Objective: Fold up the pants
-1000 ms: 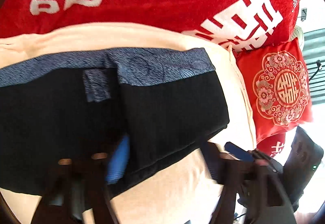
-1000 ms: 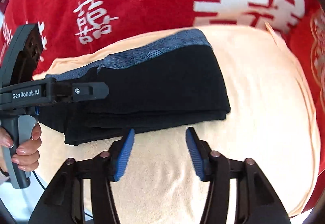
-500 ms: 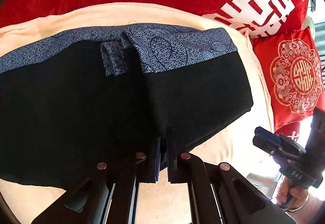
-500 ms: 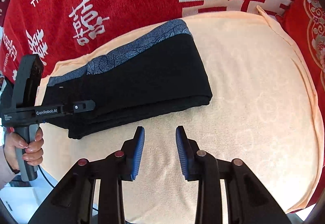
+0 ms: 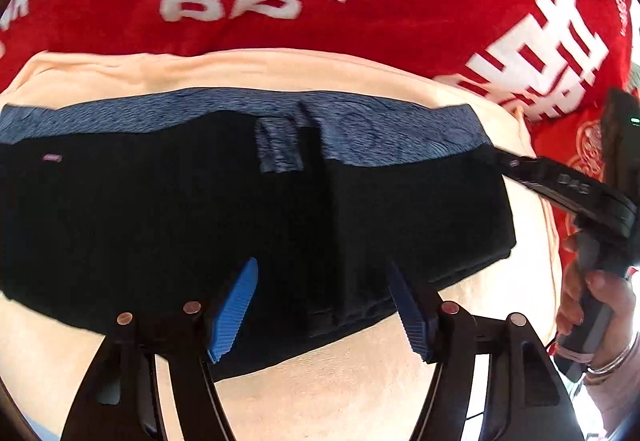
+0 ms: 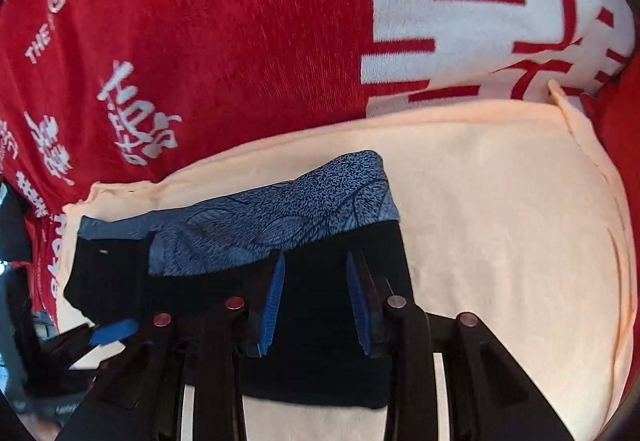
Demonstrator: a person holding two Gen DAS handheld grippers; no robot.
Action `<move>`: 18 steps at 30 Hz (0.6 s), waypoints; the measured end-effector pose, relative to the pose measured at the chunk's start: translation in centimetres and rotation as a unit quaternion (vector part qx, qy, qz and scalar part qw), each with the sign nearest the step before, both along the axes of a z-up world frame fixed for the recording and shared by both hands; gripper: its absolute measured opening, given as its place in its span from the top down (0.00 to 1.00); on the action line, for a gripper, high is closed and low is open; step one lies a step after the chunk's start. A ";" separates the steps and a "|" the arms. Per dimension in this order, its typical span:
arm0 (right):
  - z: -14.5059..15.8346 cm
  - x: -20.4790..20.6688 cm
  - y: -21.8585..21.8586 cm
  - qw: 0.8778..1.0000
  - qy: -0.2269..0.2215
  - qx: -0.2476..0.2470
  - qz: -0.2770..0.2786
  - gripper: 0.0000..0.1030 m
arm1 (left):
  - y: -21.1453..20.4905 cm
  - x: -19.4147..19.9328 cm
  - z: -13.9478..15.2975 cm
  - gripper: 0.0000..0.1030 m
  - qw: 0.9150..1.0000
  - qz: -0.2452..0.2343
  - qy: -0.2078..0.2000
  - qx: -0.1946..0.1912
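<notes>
Right wrist: fingers [image 6: 275,301] apart, seemingly over pants [image 6: 320,321].

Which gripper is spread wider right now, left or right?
The left gripper: its blue pads sit far apart over the black pants. The right gripper is open too, but its pads stand closer together.

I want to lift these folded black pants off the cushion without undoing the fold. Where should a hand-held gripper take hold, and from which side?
Take the folded pants at the thick stacked edge nearest the cameras, coming in low from the near side across the peach cushion. All the layers meet there, so one pinch catches them together. The patterned blue waistband on the far side is a thinner top layer and would likely peel open.
</notes>
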State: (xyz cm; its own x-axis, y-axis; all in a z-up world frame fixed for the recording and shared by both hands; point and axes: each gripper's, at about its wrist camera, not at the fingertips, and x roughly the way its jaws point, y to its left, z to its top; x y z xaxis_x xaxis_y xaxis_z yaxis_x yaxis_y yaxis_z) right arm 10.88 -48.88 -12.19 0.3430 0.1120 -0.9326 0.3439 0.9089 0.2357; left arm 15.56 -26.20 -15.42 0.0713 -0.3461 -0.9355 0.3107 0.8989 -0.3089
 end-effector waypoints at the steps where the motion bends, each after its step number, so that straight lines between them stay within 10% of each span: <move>1: -1.1 0.4 0.3 1.000 0.013 0.012 -0.003 0.66 | 0.3 0.0 -0.1 0.34 1.000 0.004 -0.004 0.012; 8: -3.3 0.0 6.1 0.998 0.036 0.011 0.047 0.66 | 2.9 0.2 -1.4 0.34 0.995 0.031 -0.007 0.099; 18: -1.6 -0.7 14.0 0.991 0.022 0.025 0.133 0.65 | 9.2 -0.5 -1.4 0.34 0.991 0.066 0.006 0.119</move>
State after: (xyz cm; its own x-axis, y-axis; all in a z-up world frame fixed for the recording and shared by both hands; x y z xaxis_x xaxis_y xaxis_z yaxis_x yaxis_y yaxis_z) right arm 10.14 -34.90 -13.83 0.2551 0.2390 -0.9369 0.1037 0.9566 0.2722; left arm 15.02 -16.96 -16.78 0.0894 -0.1035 -0.9906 0.1832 0.9793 -0.0858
